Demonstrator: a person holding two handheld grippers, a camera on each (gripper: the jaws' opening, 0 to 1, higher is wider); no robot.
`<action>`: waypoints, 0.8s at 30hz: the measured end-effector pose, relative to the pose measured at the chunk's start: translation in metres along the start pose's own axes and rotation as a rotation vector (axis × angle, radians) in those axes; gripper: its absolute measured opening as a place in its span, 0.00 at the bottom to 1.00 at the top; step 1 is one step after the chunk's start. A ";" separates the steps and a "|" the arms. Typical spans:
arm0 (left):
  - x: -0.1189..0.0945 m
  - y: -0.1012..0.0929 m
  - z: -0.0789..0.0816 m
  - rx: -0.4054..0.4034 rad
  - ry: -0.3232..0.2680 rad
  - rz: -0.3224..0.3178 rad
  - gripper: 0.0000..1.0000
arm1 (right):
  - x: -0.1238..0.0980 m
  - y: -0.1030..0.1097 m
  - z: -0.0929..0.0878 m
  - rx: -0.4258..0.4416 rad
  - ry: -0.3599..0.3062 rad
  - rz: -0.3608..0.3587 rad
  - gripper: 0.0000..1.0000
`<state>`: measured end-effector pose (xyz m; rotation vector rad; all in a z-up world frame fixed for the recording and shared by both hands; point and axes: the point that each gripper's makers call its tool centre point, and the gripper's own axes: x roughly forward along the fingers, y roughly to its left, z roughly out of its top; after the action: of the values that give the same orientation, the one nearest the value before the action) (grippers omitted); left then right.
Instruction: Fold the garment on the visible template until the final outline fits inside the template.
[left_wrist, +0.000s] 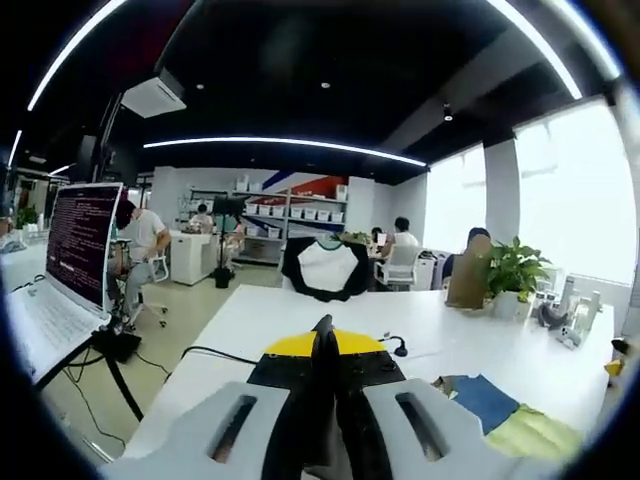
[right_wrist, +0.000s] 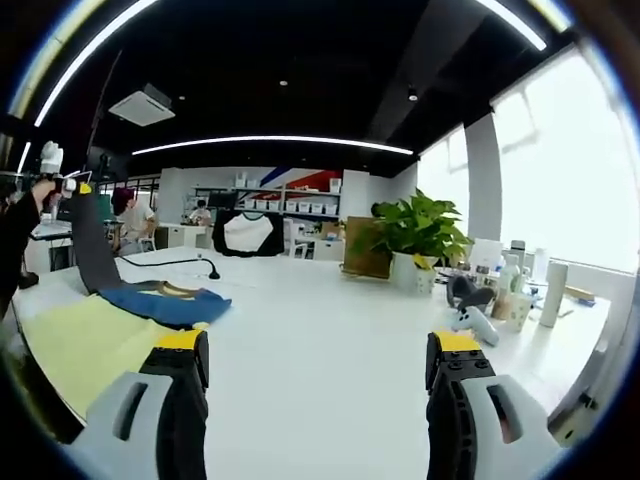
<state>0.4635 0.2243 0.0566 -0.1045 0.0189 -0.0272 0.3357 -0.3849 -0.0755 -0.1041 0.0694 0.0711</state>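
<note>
Left claw (left_wrist: 322, 345): jaws clenched on dark garment (left_wrist: 325, 375), cloth bunched betw. them, near its yellow part.
Right claw (right_wrist: 315, 370): jaws released, wide apart, nothing betw. them; bare white tabletop (right_wrist: 320, 340) underneath.
Left claw, seen fr. right gripper view (right_wrist: 52, 160): raised at far left, a dark strip of the garment (right_wrist: 90, 250) hanging fr. it to the tabletop.
Garment on tabletop: blue part (right_wrist: 165, 305) lies beside the yellow sheet (right_wrist: 85, 345), touching it; black edge near.
Hard to tell: whether the yellow sheet is the template or part of the garment; its near edge is cut off by the right claw's jaw.
Nearby: black cable (right_wrist: 180, 262) w. small stand behind the cloth.
Mid tabletop: potted plant (right_wrist: 415, 235), brown box (right_wrist: 365, 250) beside it; bottles & small items (right_wrist: 500, 290) at right, too small to name.
Far end: black-and-white shirt (right_wrist: 248, 233) displayed upright.
Left gripper view, side: laptop (left_wrist: 70, 260) on a stand, screen lit.
Background: people seated at desks, shelves (left_wrist: 295, 210), bright windows.
</note>
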 end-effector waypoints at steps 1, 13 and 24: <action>0.002 -0.006 0.002 -0.004 -0.002 -0.010 0.03 | 0.000 0.000 0.000 0.000 0.000 0.000 0.92; 0.025 -0.069 0.003 0.026 0.029 -0.093 0.04 | -0.001 -0.001 -0.004 0.008 0.004 0.004 0.92; 0.050 -0.134 -0.024 0.097 0.095 -0.174 0.04 | -0.002 -0.003 -0.009 0.010 0.011 0.014 0.91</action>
<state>0.5090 0.0874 0.0457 -0.0074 0.1036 -0.2072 0.3337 -0.3889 -0.0845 -0.0939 0.0817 0.0845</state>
